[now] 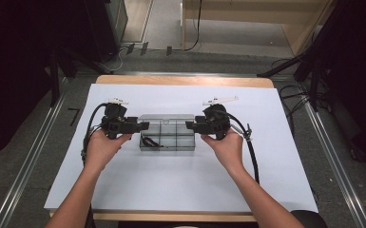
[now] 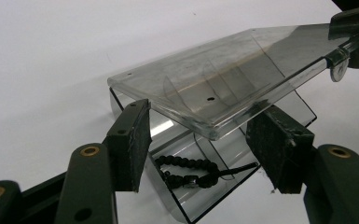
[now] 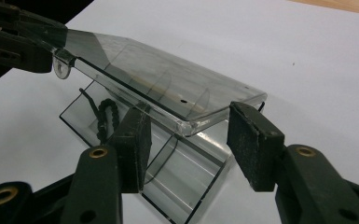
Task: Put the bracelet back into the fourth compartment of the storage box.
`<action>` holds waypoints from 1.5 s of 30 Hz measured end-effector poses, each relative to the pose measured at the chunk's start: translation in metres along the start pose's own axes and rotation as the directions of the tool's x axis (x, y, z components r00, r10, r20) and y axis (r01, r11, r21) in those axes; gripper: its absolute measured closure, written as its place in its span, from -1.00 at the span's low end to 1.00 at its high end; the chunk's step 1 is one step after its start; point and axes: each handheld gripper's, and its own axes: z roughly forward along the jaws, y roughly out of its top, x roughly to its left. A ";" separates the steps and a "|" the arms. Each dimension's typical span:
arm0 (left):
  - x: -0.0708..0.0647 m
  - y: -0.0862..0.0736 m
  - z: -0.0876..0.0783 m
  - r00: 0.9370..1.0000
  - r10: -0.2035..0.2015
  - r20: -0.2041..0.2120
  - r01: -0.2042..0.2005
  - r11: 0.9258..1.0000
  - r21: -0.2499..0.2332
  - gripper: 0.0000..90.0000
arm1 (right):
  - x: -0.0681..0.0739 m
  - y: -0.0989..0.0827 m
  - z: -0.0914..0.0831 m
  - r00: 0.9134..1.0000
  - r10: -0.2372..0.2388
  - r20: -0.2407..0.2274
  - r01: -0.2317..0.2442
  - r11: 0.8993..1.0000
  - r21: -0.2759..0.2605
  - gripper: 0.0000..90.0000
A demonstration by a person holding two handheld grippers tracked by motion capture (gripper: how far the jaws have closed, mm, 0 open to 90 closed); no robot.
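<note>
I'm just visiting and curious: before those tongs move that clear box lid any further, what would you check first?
1. Lid lifted and tilted above the box: ok.
2. Left tongs straddle one end of the lid: ok.
3. Right tongs straddle the other end: ok.
4. Pads actually pressing on the lid: cannot tell.
5. Black bead bracelet lies inside a compartment, apart from the tongs: ok.
6. Box sits on the white sheet, away from its edges: ok.
</note>
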 end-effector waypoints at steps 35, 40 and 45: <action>-0.002 -0.024 0.007 1.000 0.018 0.009 -0.018 1.000 0.009 -0.10 | 0.002 -0.024 0.004 1.000 -0.001 -0.005 0.001 0.999 0.036 0.13; -0.002 -0.029 0.008 1.000 0.022 0.013 -0.022 1.000 0.010 -0.10 | 0.001 -0.027 0.005 1.000 -0.002 -0.005 0.002 0.999 0.043 0.13; -0.001 -0.033 0.009 0.999 0.037 0.004 -0.037 0.999 0.008 -0.10 | 0.001 -0.032 0.007 1.000 -0.004 -0.019 0.004 0.999 0.045 0.13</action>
